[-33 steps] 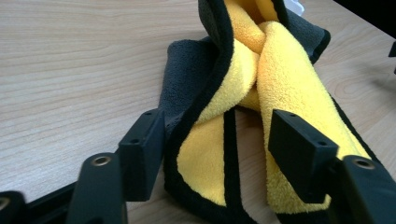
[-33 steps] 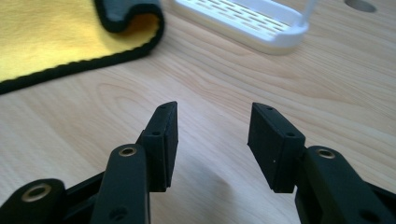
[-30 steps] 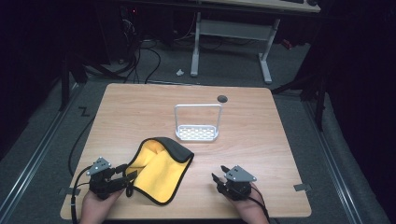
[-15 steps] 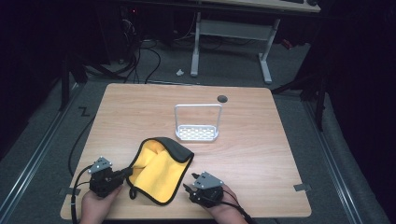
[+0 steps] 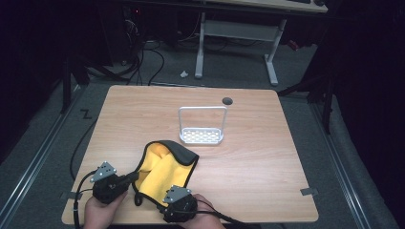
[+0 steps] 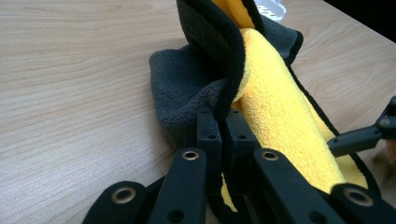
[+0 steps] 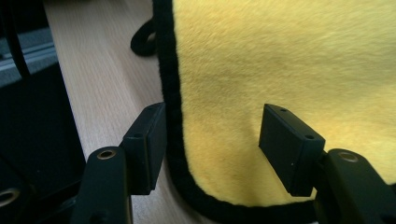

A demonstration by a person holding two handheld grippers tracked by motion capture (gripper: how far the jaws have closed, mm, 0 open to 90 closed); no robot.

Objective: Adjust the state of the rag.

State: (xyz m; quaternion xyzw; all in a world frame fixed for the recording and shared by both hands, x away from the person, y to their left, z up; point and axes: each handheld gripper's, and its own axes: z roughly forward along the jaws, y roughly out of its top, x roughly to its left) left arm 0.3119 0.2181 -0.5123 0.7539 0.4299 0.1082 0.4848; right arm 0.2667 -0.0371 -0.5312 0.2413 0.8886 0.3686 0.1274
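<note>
A cloth (image 5: 165,167), yellow on one side and dark grey with a black hem on the other, lies folded near the table's front edge. My left gripper (image 5: 134,177) is shut on the cloth's left hem; in the left gripper view the gripper (image 6: 223,125) pinches the grey fold of the cloth (image 6: 275,98), having closed within the last second. My right gripper (image 5: 165,194) sits at the cloth's near edge. Its jaws have just been opening, and in the right gripper view the gripper (image 7: 212,135) straddles the black hem of the yellow cloth (image 7: 280,60) without pressing it.
A white wire rack (image 5: 201,126) with a tall handle stands mid-table, behind the cloth. A dark round hole (image 5: 227,101) sits near the wooden table's (image 5: 267,157) far edge. The right gripper's jaw tip (image 6: 359,137) shows at the right in the left gripper view.
My right gripper has slid left along the front edge to the cloth's near hem and opened wider. My left gripper has closed on the cloth's left hem and stayed put.
</note>
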